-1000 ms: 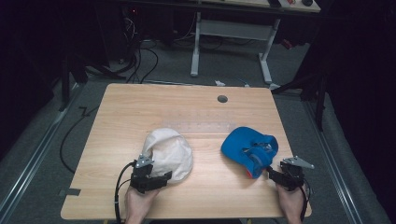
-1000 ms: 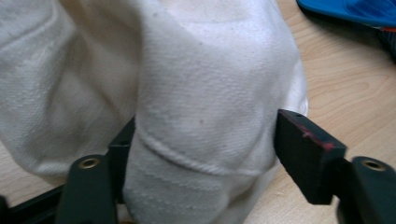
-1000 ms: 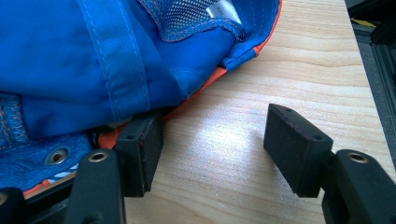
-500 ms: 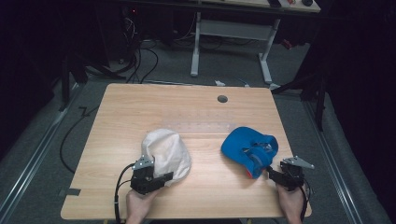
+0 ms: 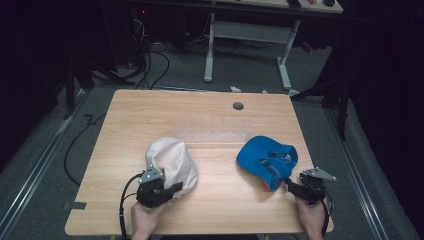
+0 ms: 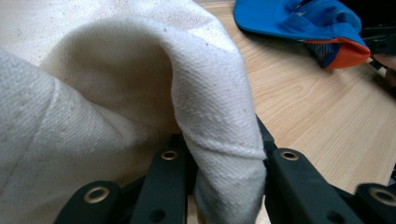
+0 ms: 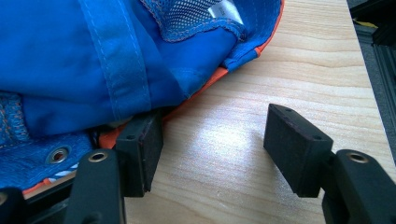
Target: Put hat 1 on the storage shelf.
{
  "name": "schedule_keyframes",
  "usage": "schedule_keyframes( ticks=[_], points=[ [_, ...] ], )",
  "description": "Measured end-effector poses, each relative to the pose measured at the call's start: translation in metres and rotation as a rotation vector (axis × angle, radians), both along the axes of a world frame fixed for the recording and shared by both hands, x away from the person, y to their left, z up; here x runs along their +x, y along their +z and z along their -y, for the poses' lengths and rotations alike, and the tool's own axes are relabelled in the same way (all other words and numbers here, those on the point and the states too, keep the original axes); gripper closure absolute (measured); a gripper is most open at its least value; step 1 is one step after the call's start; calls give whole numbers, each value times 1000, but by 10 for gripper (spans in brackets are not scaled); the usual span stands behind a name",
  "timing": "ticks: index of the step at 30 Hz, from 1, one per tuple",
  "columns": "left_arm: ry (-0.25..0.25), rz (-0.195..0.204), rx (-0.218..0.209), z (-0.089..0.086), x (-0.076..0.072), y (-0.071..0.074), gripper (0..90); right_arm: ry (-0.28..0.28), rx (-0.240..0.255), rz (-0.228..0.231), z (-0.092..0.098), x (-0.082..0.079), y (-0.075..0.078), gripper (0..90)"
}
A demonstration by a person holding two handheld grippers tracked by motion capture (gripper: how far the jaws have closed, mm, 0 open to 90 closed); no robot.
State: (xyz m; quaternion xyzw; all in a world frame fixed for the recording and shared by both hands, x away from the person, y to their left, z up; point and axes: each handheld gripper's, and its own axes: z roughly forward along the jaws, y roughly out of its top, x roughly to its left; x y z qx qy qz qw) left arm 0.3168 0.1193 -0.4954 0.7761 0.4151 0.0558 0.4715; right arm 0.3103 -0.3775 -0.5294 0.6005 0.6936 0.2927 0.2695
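Two caps are lying well apart on the surface point(image 5: 210, 125), the white cap point(image 5: 172, 162) with a fold clenched in the left gripper point(image 5: 165, 191), whose jaws have just been closing, the blue cap point(image 5: 267, 160) just beside the right gripper point(image 5: 291, 186), jaws spread with one touching its edge, both hands entering low from the near edge.

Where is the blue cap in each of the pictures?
High view: the blue cap lies on the right half of the wooden table, just ahead of the right hand-held gripper.
Left gripper view: the cap is far off at the top right, beyond the white cap.
Right gripper view: it fills the upper left, close up, its edge beside one black jaw.
Shared landmark: the cap's orange trim.
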Motion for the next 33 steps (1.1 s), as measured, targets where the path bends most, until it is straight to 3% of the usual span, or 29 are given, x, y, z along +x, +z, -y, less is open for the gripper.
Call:
schedule_keyframes(
  ticks=[3, 10, 15, 24, 33],
  points=[
    [-4, 13, 16, -2, 1, 5, 753, 0, 2, 0, 0, 0, 0, 378],
    [-13, 64, 65, -12, 12, 31, 756, 1, 3, 1, 0, 0, 0, 378],
    [-10, 76, 66, -19, 22, 43, 757, 1, 4, 1, 0, 0, 0, 378],
    [-10, 72, 56, -24, 36, 51, 758, 2, 5, 1, 0, 0, 0, 376],
    [-50, 102, 97, -25, 62, 76, 763, 6, 4, 1, -1, 0, 0, 374]
  ],
)
